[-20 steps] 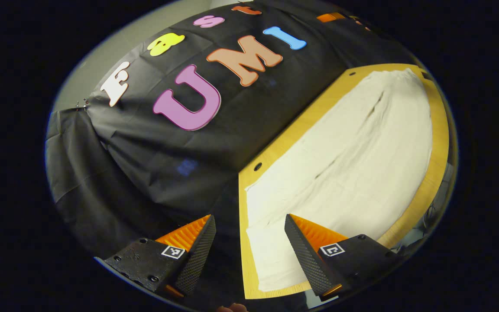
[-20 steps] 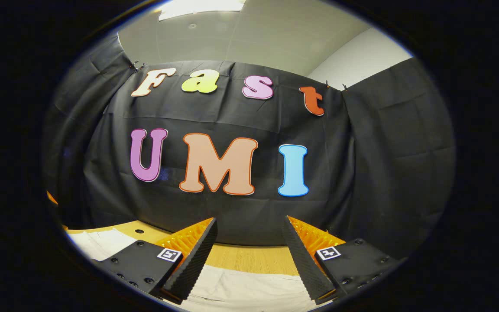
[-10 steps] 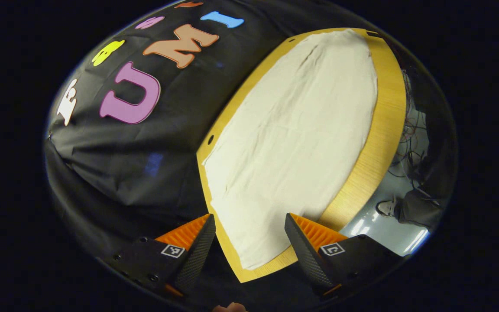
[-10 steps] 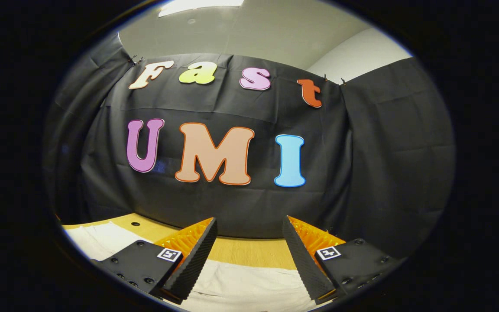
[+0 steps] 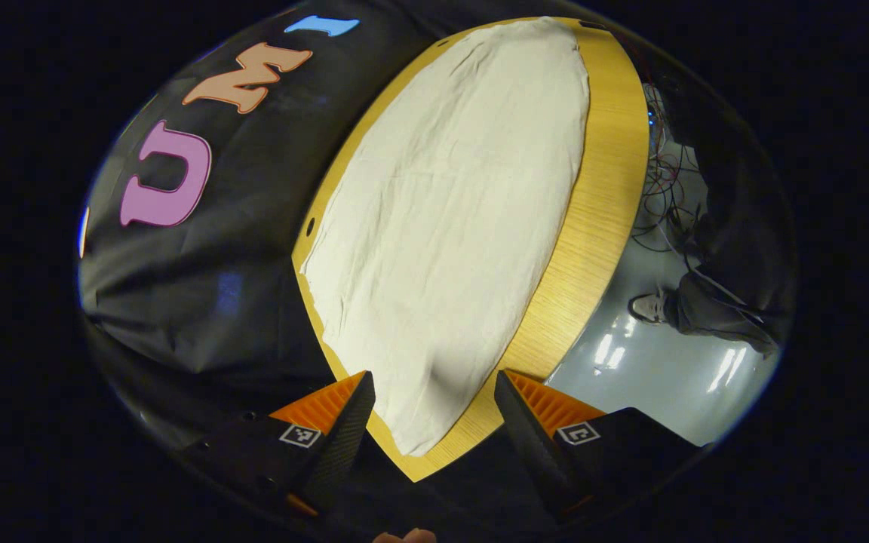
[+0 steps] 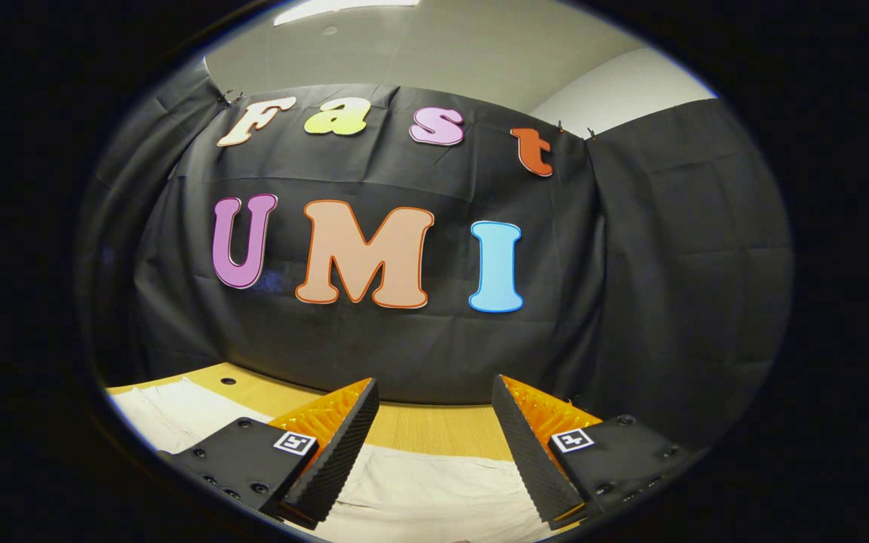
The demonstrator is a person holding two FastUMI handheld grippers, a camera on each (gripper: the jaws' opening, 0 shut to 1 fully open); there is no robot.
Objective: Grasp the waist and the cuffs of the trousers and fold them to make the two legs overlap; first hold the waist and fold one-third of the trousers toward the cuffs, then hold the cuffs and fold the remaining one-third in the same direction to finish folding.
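Cream trousers (image 5: 449,226) lie spread flat along a wooden table (image 5: 600,188) in the left gripper view. My left gripper (image 5: 434,430) hovers open above the near end of the cloth and the table's corner, nothing between its fingers. In the right gripper view the trousers (image 6: 419,494) show as a pale band under my right gripper (image 6: 434,452), which is open and empty, pointing at the booth's wall above the table (image 6: 434,430).
The table's near corner (image 5: 416,475) lies just ahead of my left fingers. A grey floor (image 5: 653,377) lies to the right of the table, with a person's shoe and trouser leg (image 5: 695,313) and loose cables (image 5: 668,181).
My left gripper has swung right and tilted down, so the trousers and the table's corner slid left and more floor came into view. The right gripper tipped down slightly.
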